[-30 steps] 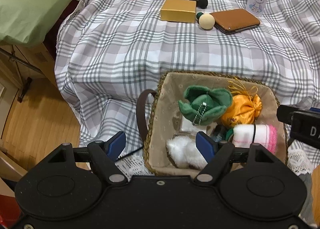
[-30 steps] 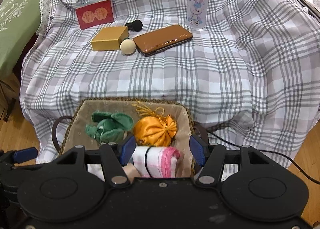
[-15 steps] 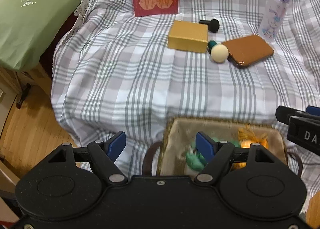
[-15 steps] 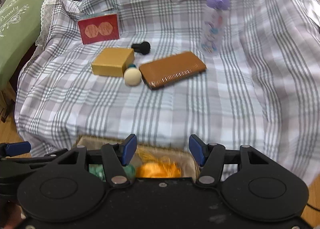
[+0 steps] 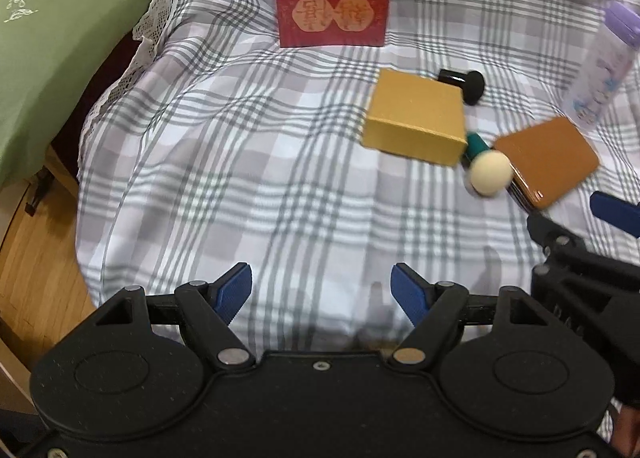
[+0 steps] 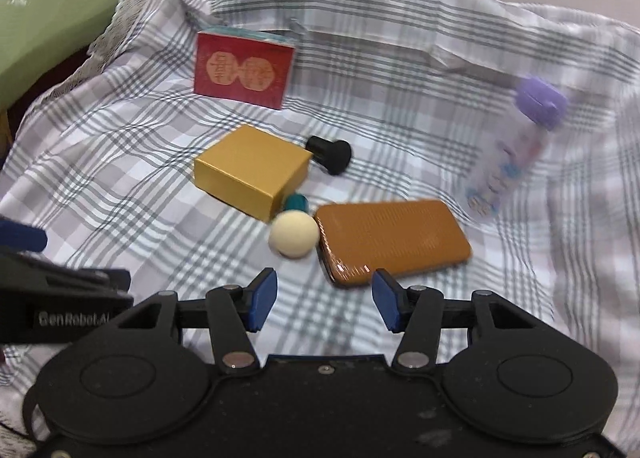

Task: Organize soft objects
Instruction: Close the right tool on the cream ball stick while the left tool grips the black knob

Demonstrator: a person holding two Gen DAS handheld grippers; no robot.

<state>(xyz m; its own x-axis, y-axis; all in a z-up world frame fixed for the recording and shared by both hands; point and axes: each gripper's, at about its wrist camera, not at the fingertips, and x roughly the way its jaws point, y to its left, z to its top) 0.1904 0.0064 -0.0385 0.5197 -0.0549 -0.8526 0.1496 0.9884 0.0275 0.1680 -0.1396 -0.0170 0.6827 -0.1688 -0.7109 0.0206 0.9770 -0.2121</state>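
A cream round sponge puff with a teal handle (image 5: 490, 174) (image 6: 294, 236) lies on the plaid cloth (image 5: 248, 162) between a gold box (image 5: 416, 122) (image 6: 252, 172) and a brown case (image 5: 548, 160) (image 6: 392, 242). A black puff (image 5: 464, 84) (image 6: 330, 154) lies behind the gold box. My left gripper (image 5: 322, 290) hangs open over bare cloth, empty. My right gripper (image 6: 324, 300) hovers just in front of the brown case. Its jaws are closing with nothing between them. One of its fingers (image 5: 616, 214) shows at the right edge of the left wrist view.
A red box (image 5: 332, 14) (image 6: 244, 70) stands at the back. A purple-capped bottle (image 5: 600, 70) (image 6: 512, 162) stands at the right, blurred. A green cushion (image 5: 52, 38) lies off the cloth's left edge, with wooden floor (image 5: 36, 258) below it.
Both grippers have moved forward from over the basket to above the plaid cloth. The basket with its soft toys has dropped out of view. The right jaws have narrowed.
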